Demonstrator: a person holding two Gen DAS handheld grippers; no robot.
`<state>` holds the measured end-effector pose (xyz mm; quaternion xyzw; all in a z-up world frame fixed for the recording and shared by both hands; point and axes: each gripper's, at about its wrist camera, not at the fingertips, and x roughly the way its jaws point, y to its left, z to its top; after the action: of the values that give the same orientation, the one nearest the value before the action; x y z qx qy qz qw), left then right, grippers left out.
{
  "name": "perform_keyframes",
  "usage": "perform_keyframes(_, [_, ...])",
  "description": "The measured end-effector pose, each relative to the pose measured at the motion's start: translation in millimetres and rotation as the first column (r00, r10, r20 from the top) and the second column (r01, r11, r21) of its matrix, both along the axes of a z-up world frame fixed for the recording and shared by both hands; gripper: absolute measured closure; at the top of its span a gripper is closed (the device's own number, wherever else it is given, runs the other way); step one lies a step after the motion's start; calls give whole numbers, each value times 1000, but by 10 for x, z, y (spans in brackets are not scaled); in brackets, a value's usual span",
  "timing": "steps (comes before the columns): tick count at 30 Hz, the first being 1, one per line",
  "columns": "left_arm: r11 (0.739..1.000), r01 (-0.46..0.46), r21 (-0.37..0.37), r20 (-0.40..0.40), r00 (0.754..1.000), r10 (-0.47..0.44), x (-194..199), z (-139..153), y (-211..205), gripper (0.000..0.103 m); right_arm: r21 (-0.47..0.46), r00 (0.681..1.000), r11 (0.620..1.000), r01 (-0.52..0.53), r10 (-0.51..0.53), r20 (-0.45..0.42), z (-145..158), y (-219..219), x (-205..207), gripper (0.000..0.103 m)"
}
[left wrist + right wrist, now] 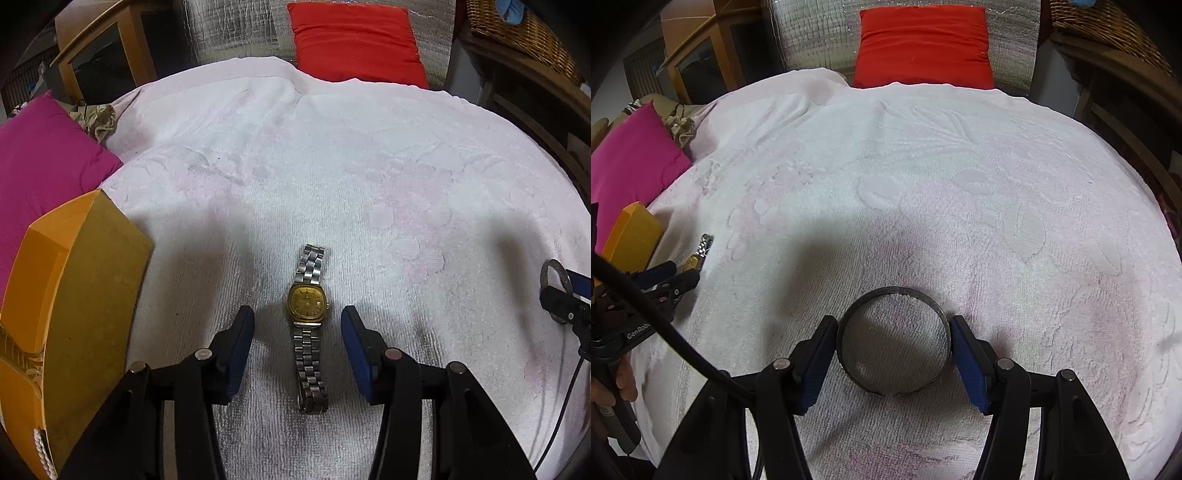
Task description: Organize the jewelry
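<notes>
At the far left lies a pink cushion (pixel 48 162), and just in front of it stands an orange box (pixel 74 295) with its lid off; a gold chain (pixel 18 354) and a string of white beads (pixel 44 450) show inside its near end. The box rests on a white towel (pixel 332 166) with a raised leaf pattern that covers the whole work surface.

Right of the box, the left gripper (pixel 297 325) hangs low over the towel with its jaws released. Between its blue pads (pixel 242 343) lies the watch (pixel 308 325), flat on the towel, its band running straight away from the camera. The gold square face sits level with the fingertips, and the steel band stretches both beyond and back between the fingers. Neither pad touches it; there is a clear gap on each side.

Further right, the right gripper (pixel 894 332) is set down around the bangle (pixel 894 343), a dark metal ring lying flat on the towel with a small split at its near edge. The jaws stand wide, one pad on each side of the ring: the right pad seems to meet the rim, the left pad is just beside it, and I cannot tell whether it presses.

Watch and bangle lie well apart. At the back, a red cushion (pixel 923 48) leans against a silvery wall, with a wicker basket (pixel 524 33) at the far right.
</notes>
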<state>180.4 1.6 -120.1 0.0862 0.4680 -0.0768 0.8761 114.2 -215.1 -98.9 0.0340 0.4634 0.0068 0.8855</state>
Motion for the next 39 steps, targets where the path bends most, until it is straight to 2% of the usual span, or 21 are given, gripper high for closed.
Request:
perform_keyframes(6, [1000,19,14,6,1000,-19,-22,4,-56,62,-6,1000,1000,-2,2,-3,13,12,-7,39])
perform_keyframes(8, [999,31,11,4,999,-31,-51,12,-90,71,-3,1000,1000,-3,3,-5,14,6,-8,39])
perform_keyframes(17, [998,66,25,5,998,-66,-137,9,-84,89,-4,1000,1000,-10,10,-5,9,-11,-19,39])
perform_keyframes(23, [995,96,27,2,995,-96,-221,20,-35,90,-12,1000,1000,-4,4,-7,10,8,-25,38])
perform_keyframes(29, [993,120,-16,-15,993,-121,-355,57,66,90,-18,1000,1000,-4,4,-7,6,15,-18,38])
perform_keyframes(39, [981,171,-92,-31,984,-175,-801,164,258,90,-25,1000,1000,-10,9,-5,2,8,-25,38])
